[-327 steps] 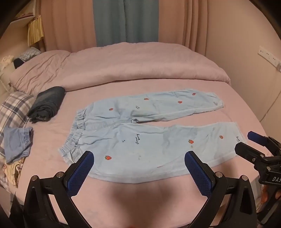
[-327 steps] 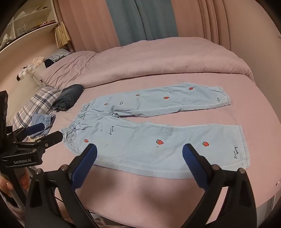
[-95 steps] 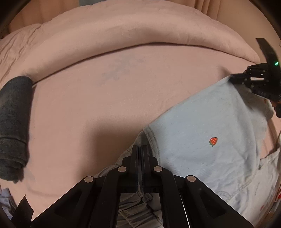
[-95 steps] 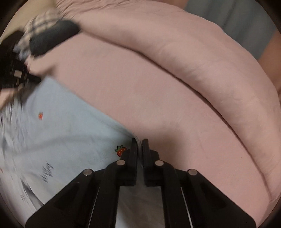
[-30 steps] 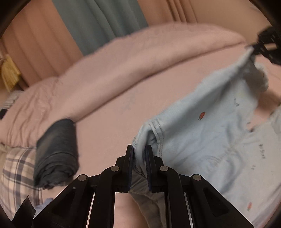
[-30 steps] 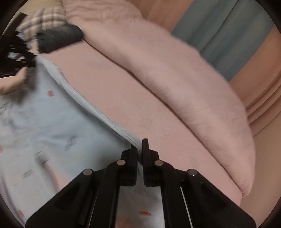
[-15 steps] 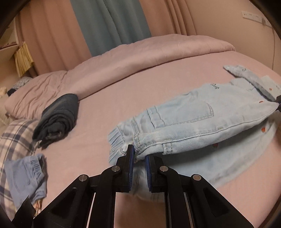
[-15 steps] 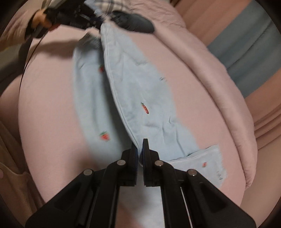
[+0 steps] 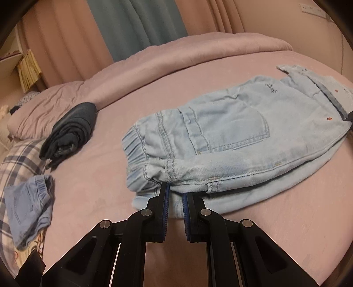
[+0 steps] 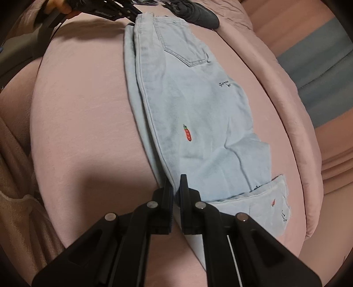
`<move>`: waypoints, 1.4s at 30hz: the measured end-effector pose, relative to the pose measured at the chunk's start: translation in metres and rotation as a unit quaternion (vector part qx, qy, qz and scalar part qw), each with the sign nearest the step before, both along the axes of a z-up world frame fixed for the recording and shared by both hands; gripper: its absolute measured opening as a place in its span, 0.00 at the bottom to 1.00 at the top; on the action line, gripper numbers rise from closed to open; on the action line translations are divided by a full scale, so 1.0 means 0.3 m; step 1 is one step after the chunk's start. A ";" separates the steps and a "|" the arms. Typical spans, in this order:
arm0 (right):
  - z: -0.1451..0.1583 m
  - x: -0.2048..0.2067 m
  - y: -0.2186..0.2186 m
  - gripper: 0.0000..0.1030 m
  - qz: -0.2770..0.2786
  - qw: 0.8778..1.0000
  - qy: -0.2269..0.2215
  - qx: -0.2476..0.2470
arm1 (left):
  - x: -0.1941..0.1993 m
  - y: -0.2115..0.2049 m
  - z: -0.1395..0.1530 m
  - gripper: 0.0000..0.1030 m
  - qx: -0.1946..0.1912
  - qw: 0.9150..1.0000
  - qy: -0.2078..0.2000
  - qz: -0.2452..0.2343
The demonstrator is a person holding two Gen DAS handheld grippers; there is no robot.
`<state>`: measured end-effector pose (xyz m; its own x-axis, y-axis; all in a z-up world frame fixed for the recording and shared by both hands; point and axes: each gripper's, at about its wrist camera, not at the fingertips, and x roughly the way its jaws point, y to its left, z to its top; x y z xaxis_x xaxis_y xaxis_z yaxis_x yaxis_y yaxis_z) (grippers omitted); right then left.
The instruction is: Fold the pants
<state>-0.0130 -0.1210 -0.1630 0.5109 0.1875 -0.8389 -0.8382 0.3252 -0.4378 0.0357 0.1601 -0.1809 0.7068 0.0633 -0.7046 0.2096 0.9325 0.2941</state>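
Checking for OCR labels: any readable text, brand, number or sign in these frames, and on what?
None can be read.
Dark embroidered script on the pants, also seen in the right wrist view: too small and blurred.
More script on the cuff: too small.
Lettering on the left gripper: blurred.

Pants on the bed, spare clothes to their left

I see the pants point(image 9: 231, 132) mid-bed point(image 9: 92, 187), a rolled garment point(image 9: 70, 130) far left of them, small shorts point(image 9: 26, 198) nearer left, a duvet point(image 9: 176, 50) behind.
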 end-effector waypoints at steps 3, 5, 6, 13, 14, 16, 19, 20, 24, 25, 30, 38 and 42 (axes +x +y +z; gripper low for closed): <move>-0.022 0.009 0.001 0.07 -0.005 1.000 0.014 -0.008 | -0.008 0.000 -0.017 0.12 0.003 1.000 0.014 0.004; -0.037 0.000 0.006 0.09 -0.001 1.000 0.016 -0.019 | -0.026 0.006 -0.003 0.12 -0.010 1.000 0.020 0.015; -0.042 -0.009 0.004 0.10 -0.003 1.000 0.015 -0.019 | -0.037 0.009 0.010 0.13 -0.019 0.999 0.027 0.016; 0.147 0.033 -0.139 0.49 -0.092 0.984 0.088 0.125 | -0.149 -0.053 0.174 0.38 -0.072 0.997 0.021 -0.019; 0.180 0.049 -0.173 0.55 -0.108 0.978 0.095 0.149 | -0.145 -0.088 0.197 0.43 -0.091 0.995 0.019 -0.033; 0.258 0.127 -0.264 0.59 -0.169 0.961 0.095 0.197 | -0.115 -0.177 0.214 0.48 -0.117 0.991 0.019 -0.064; 0.323 0.337 -0.401 0.64 -0.297 0.917 0.103 0.245 | -0.040 -0.357 0.193 0.48 -0.149 0.982 0.034 -0.115; 0.328 0.426 -0.445 0.65 -0.344 0.896 0.111 0.257 | -0.019 -0.403 0.183 0.48 -0.157 0.979 0.044 -0.125; 0.256 0.720 -0.526 0.65 -0.465 0.827 0.170 0.266 | 0.081 -0.635 0.126 0.48 -0.198 0.961 0.085 -0.175; 0.229 0.778 -0.522 0.65 -0.479 0.818 0.182 0.261 | 0.102 -0.675 0.112 0.48 -0.210 0.956 0.098 -0.182; 0.093 0.949 -0.419 0.62 -0.510 0.818 0.200 0.176 | 0.169 -0.819 0.045 0.48 -0.264 0.925 0.169 -0.212; -0.001 0.937 -0.430 0.08 -0.515 0.814 0.213 0.165 | 0.174 -0.951 0.008 0.04 -0.223 0.927 0.185 -0.237; 0.120 0.830 -0.567 0.08 -0.513 0.785 0.202 0.280 | 0.116 -0.988 0.034 0.04 -0.196 0.934 0.152 -0.257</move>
<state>0.2361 -0.2912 -0.1270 0.3472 0.2488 -0.9042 -0.0416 0.9673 0.2502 0.0706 -0.1362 -0.1707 0.3357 -0.5338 -0.7761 0.6773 0.7094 -0.1950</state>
